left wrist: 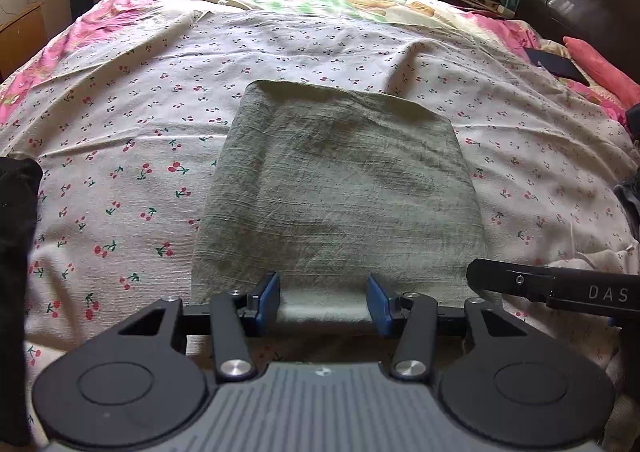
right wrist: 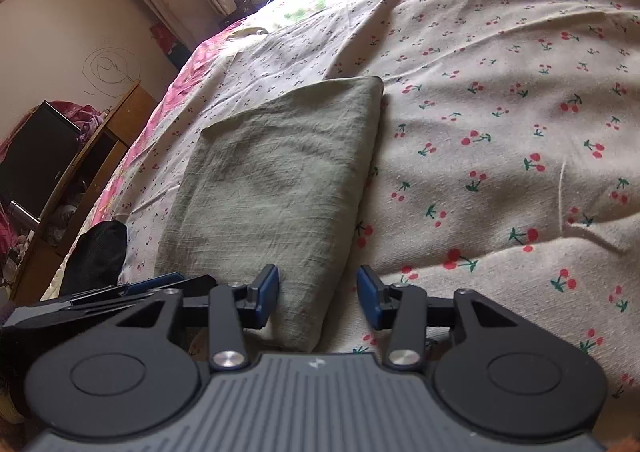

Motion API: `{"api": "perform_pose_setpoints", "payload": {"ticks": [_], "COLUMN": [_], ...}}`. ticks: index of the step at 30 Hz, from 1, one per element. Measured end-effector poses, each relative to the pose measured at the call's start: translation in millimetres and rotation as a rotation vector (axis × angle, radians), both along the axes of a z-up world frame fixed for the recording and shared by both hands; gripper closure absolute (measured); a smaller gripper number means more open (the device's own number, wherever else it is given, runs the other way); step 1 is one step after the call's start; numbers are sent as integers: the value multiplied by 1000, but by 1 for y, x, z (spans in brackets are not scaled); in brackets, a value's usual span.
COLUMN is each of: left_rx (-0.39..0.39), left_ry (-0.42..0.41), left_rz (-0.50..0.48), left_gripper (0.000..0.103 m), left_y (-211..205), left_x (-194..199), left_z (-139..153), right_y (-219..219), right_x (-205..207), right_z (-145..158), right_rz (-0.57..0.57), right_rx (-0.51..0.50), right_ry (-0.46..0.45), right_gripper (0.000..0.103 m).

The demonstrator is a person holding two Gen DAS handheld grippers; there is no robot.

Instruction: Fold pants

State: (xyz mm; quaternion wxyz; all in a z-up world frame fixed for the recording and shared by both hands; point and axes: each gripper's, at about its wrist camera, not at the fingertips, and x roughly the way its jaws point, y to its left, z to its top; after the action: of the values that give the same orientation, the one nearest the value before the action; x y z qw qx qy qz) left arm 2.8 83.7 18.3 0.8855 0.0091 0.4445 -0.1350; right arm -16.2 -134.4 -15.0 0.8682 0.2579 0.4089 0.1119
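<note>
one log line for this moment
pants: folded flat on bed sheet | left tongs: open at near edge | right tongs: open at corner

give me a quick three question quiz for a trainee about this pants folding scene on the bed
1. True or false: the left gripper is clamped shut on the green pants.
2. Which best describes the pants? A) spread out full length B) folded into a compact rectangle C) hanging off the bed
3. What pattern is printed on the sheet under the pants?

Key:
1. False; its jaws stand open at the near edge of the pants.
2. B
3. Small red cherries.
</note>
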Motion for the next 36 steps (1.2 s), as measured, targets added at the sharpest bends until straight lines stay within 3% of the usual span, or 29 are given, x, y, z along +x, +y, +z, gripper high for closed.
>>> {"api": "perform_pose_setpoints", "payload": {"ticks": [8, 15, 20, 28, 33, 36], "left_rx": [-22, -119, -52, -77, -216, -237], "left_ry": [12, -60, -105, -67, 7, 47], "left_rz": [14, 44, 17, -11, -23, -81], "left_gripper": [42, 41, 35, 35, 32, 26], "left_y": [4, 25, 36, 66, 75, 61], "left_x": [1, -6, 4, 49, 75, 86], "left_z": [-1, 17, 18, -1, -14, -24], "right_y": [-8, -19, -25, -20, -14, -11], "right_x": [2, 7, 19, 45, 67, 79], "right_z": [2, -1, -10, -18, -25, -31], "right_rz": [-26, -61, -61, -21, 13, 35], "right_rx": [56, 56, 85, 170, 220, 247], "right_ry": [-10, -3, 15, 34, 31, 27], "right_gripper": [54, 51, 50, 48, 47, 47]}}
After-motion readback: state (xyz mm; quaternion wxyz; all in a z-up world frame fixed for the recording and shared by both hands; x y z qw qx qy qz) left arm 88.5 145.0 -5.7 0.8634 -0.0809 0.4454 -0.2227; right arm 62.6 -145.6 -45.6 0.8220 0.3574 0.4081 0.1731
